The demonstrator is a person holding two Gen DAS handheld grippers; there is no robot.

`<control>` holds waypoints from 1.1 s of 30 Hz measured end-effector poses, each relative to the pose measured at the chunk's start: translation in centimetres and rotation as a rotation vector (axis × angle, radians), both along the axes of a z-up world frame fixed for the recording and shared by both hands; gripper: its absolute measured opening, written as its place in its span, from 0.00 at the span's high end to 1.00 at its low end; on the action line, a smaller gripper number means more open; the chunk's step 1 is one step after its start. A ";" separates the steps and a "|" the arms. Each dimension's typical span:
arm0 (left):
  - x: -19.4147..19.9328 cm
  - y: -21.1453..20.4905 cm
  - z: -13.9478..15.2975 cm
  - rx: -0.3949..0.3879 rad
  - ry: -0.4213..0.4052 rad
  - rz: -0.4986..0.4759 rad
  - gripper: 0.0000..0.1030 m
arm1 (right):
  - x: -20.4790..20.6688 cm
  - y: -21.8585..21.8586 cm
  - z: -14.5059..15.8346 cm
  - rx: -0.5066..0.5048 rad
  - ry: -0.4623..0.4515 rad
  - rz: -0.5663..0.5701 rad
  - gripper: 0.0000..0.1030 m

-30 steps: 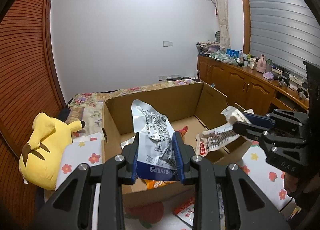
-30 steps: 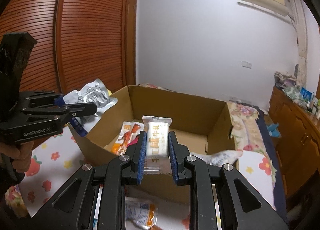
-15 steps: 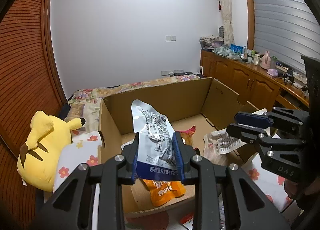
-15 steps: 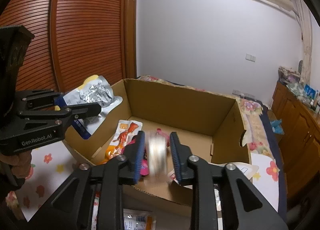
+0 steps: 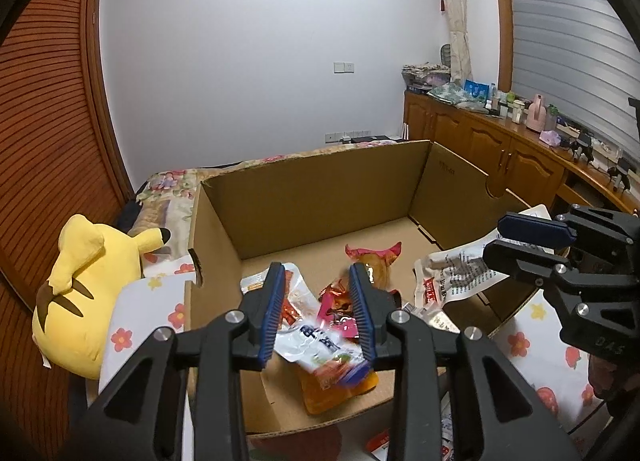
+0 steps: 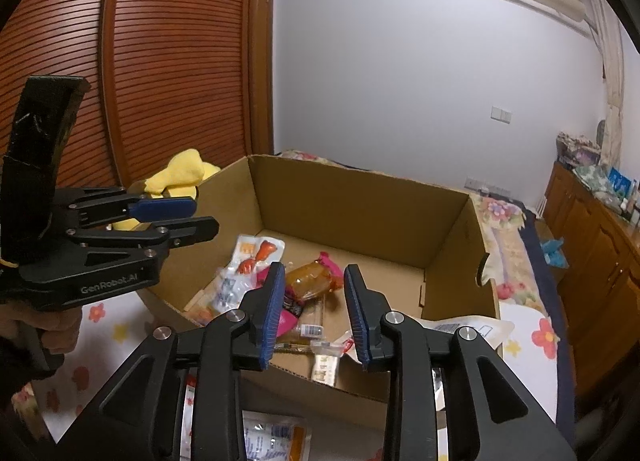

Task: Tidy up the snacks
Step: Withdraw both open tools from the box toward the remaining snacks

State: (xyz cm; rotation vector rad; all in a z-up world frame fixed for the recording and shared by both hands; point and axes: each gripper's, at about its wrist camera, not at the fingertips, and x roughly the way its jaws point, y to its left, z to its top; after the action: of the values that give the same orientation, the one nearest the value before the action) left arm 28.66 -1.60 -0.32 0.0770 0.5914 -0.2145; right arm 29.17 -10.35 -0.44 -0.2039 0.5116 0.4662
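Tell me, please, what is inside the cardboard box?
Inside the cardboard box lie several snack packets, among them an amber one and a silver pouch. Whatever lies beneath the pile is covered.

The silver snack pouch [image 5: 320, 349] between the left gripper's [image 5: 318, 313] opening jaws is motion-blurred, its print unreadable. Loose packets [image 6: 276, 437] before the cardboard box [image 6: 360, 205] are cut off by the frame's bottom edge and half hidden behind the right gripper [image 6: 314, 309].

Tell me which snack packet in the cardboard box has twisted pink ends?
The amber-coloured snack with pink twisted ends, lying mid-floor in the brown cardboard box. The other packets around it are flat: white, silver or orange pouches with sealed edges, none twisted.
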 end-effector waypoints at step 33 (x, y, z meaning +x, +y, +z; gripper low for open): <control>-10.8 -1.3 -3.5 -0.009 0.052 -0.073 0.55 | -8.8 -2.8 -2.4 -0.012 0.073 -0.076 0.58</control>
State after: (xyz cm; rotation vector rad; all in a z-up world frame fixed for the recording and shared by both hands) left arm 17.84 -2.87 -3.79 0.0846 0.6404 -0.2902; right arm 20.38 -13.17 -2.80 -0.1784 0.5916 0.3974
